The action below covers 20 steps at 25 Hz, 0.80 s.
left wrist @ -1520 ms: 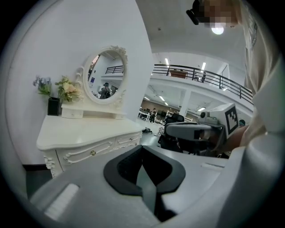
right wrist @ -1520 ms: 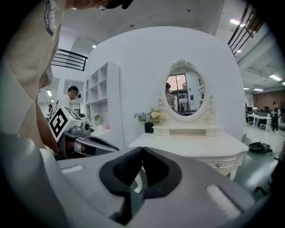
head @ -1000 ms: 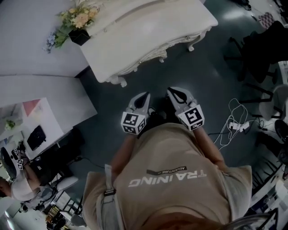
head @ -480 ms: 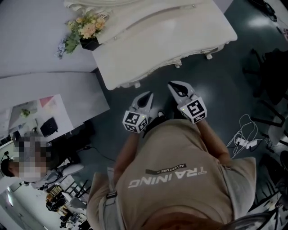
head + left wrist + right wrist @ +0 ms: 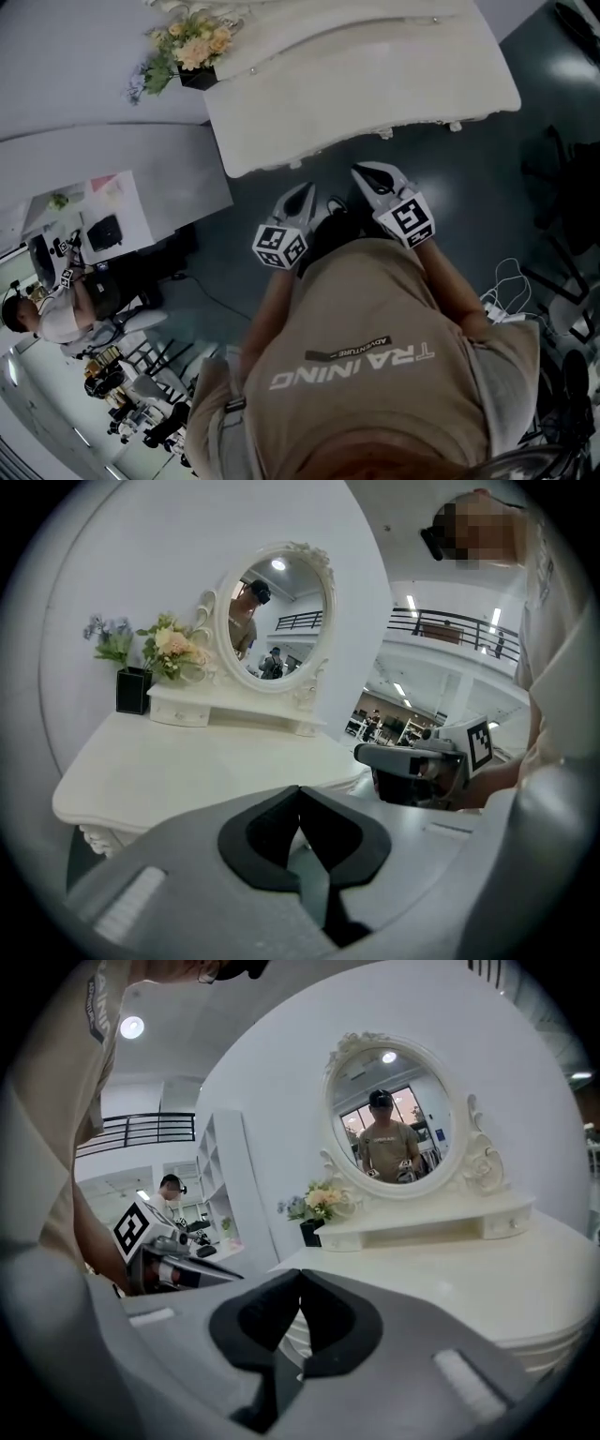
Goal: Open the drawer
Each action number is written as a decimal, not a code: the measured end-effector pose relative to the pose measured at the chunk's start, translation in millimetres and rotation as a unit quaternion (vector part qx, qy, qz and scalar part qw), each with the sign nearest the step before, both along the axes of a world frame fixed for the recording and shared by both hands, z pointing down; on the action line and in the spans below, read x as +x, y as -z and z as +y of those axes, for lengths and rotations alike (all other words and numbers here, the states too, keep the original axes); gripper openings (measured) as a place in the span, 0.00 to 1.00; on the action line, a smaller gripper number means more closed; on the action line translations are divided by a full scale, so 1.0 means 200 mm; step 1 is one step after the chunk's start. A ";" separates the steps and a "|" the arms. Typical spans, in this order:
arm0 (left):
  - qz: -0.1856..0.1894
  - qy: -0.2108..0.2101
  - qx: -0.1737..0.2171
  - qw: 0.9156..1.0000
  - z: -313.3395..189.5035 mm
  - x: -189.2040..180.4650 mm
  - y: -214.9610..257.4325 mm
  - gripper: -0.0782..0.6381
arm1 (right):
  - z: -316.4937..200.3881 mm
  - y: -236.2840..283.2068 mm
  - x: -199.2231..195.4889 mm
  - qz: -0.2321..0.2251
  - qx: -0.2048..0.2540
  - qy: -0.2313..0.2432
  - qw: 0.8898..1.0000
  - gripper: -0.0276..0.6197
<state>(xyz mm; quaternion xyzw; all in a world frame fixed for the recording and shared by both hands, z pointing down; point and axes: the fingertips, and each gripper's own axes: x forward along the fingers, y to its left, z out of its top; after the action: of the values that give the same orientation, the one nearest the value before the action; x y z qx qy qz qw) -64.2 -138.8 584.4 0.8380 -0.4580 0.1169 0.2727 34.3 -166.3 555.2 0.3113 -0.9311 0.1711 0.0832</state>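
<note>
White painted wood fills the scene ahead of you: the dressing table [image 5: 375, 84] spreads across the top of the head view, its curved front edge just beyond both gripper tips. At its back stands the oval mirror [image 5: 401, 1119], and under it a low shelf [image 5: 427, 1222] runs crosswise, its long axis parallel to the table's front. The drawers sit in that shelf, one small drawer [image 5: 509, 1225] at the end by your right hand and another [image 5: 178, 714] at the end by the flowers [image 5: 192, 47]; I cannot tell which one is meant. Either front faces you, so the pull would probably come straight back toward your body, after a reach across the tabletop. The right gripper [image 5: 370, 173] lies nearer the right-end drawer and the left gripper [image 5: 302, 194] nearer the flower-end one. Both are held low, side by side in front of you, pointing at the table, jaws pressed together with nothing between them.
</note>
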 end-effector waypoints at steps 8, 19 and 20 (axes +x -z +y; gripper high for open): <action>0.008 0.003 -0.020 1.000 -0.17 -0.02 -0.17 0.11 | -0.19 -0.17 -0.01 0.007 -0.040 -0.011 0.999 0.05; 0.030 0.017 -0.020 0.999 -0.35 -0.17 -0.18 0.11 | -0.39 -0.05 -0.12 0.057 -0.046 -0.011 0.997 0.05; 0.027 0.019 -0.016 0.999 -0.38 -0.22 -0.16 0.11 | -0.43 -0.01 -0.17 0.063 -0.034 -0.008 0.997 0.05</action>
<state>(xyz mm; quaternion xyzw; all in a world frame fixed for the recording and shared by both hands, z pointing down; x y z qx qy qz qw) -107.7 -214.2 616.1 0.8276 -0.4645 0.0964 0.3000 1.2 -252.4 556.5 0.3256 -0.9151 0.1834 0.1512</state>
